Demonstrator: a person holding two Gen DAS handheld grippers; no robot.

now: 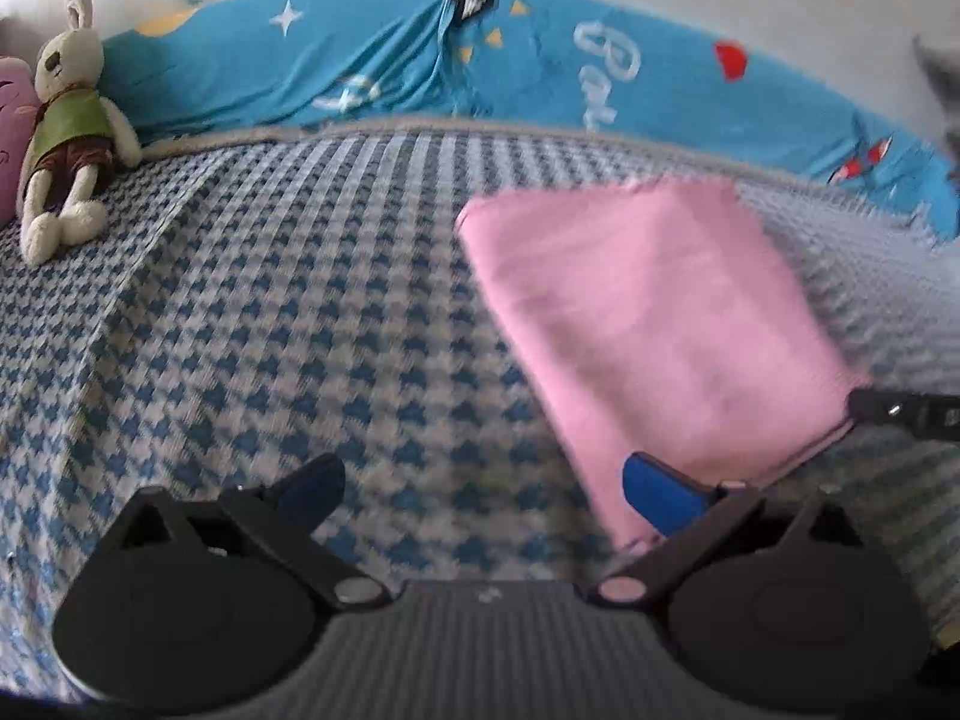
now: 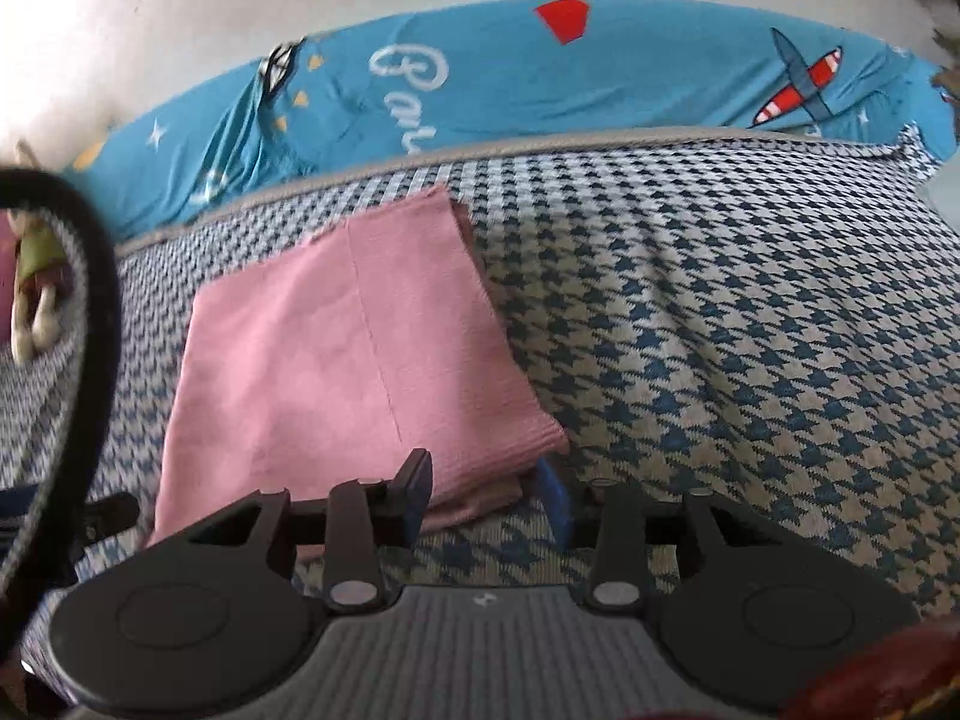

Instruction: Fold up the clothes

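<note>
A pink cloth, folded into a rectangle, lies flat on the houndstooth bedspread. My left gripper stands wide open at the cloth's near left edge. Its right fingertip is tucked against that edge and its left fingertip rests over bare bedspread. In the right wrist view the pink cloth reaches down to my right gripper. That gripper is partly open, with the cloth's near right corner lying between its pads and not pinched. Its left finger sits over the cloth.
A rolled blue cartoon-print quilt runs along the far edge of the bed against a white wall. A stuffed rabbit and a purple cushion lie at the far left. A black cable loops at the left of the right wrist view.
</note>
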